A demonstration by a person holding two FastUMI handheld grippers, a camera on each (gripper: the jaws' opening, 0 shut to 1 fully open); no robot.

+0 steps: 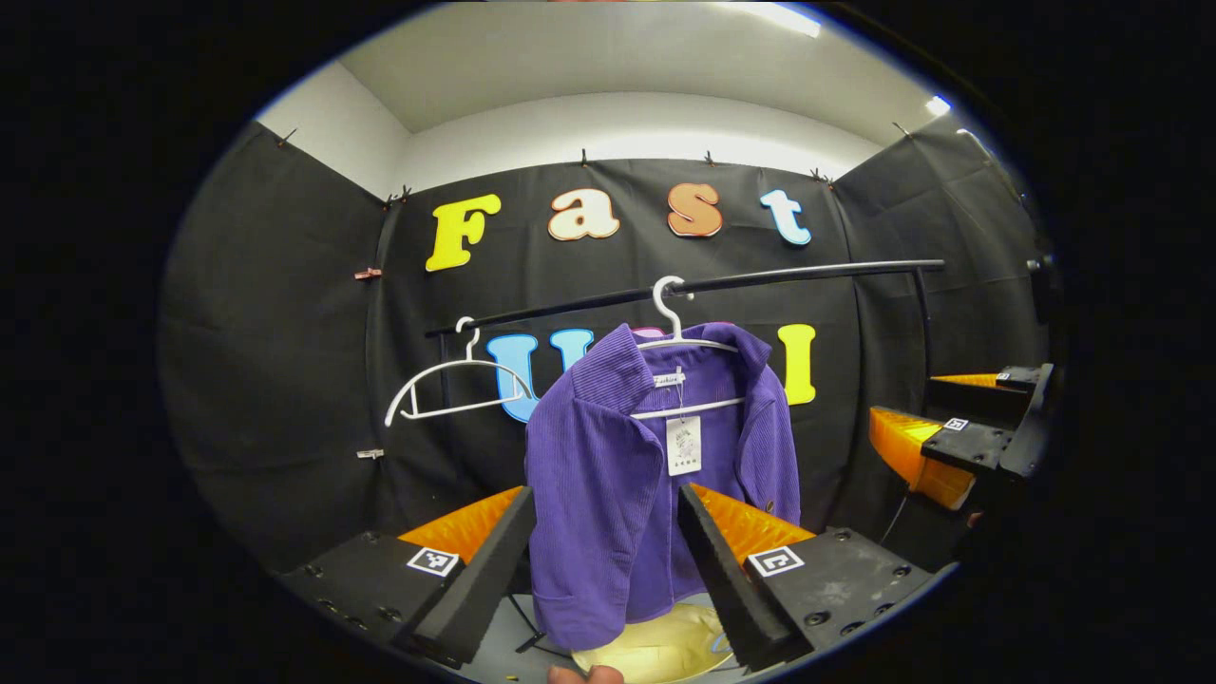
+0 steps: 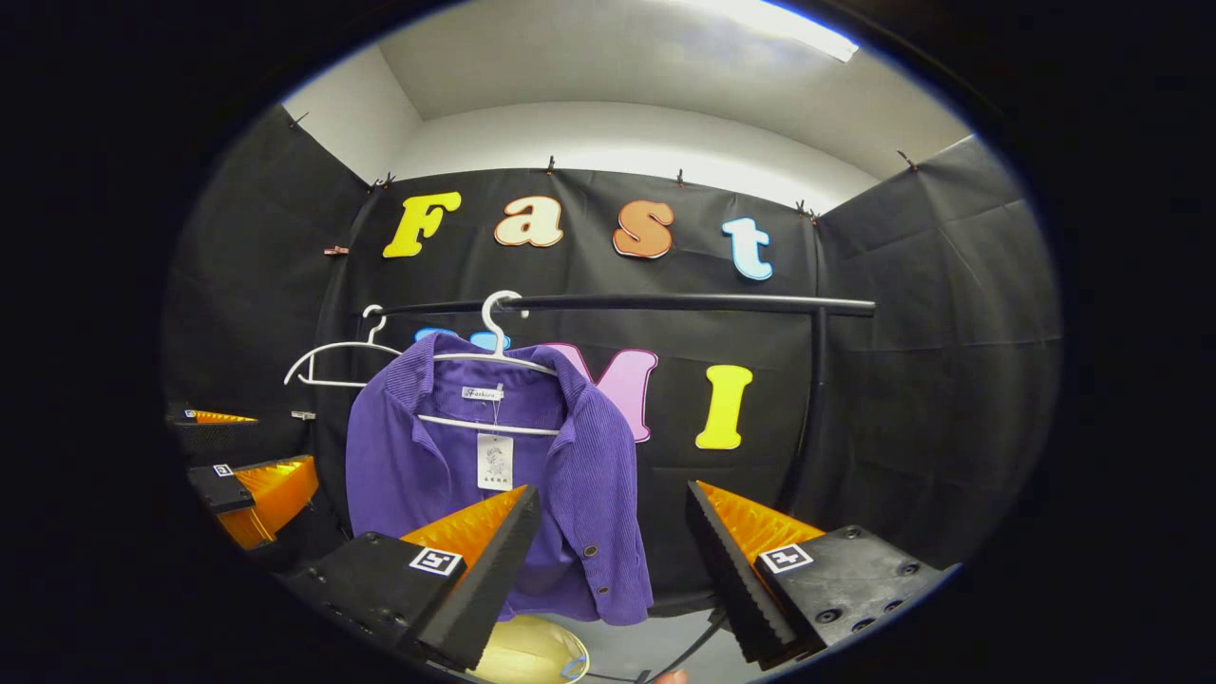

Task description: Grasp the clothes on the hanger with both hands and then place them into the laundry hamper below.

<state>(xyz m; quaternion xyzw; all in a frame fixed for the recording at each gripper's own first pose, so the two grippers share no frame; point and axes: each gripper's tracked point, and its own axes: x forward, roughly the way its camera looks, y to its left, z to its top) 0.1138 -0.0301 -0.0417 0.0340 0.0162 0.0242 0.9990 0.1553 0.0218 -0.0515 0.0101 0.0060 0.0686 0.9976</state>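
Garment: purple ribbed jacket (image 1: 608, 475), collared, front open, paper tag at the neck; hangs on a white hanger (image 1: 679, 351) hooked over the black rail (image 1: 760, 277).
Garment edges: in the left gripper view the hem falls between the fingers, low in frame; in the right gripper view the buttoned front edge (image 2: 598, 560) hangs just inside the left finger.
Spare hanger: second white hanger (image 1: 456, 385), bare, on the same rail to the jacket's left, apart from it.
Rail: horizontal bar with an upright post (image 2: 812, 408) at its right end; open stretch of bar between jacket and post.
Hamper: pale yellow rim (image 1: 655, 651) below the jacket's hem, partly hidden by the fingers.
Left gripper (image 1: 608, 570): released, fingers spread wide, jacket's lower half framed in the gap, contact not discernible.
Right gripper (image 2: 613, 570): released, fingers wide apart, short of the cloth; also seen at the right edge (image 1: 950, 446) of the left gripper view.
Open room: black cloth wall behind, bare space right of the jacket.
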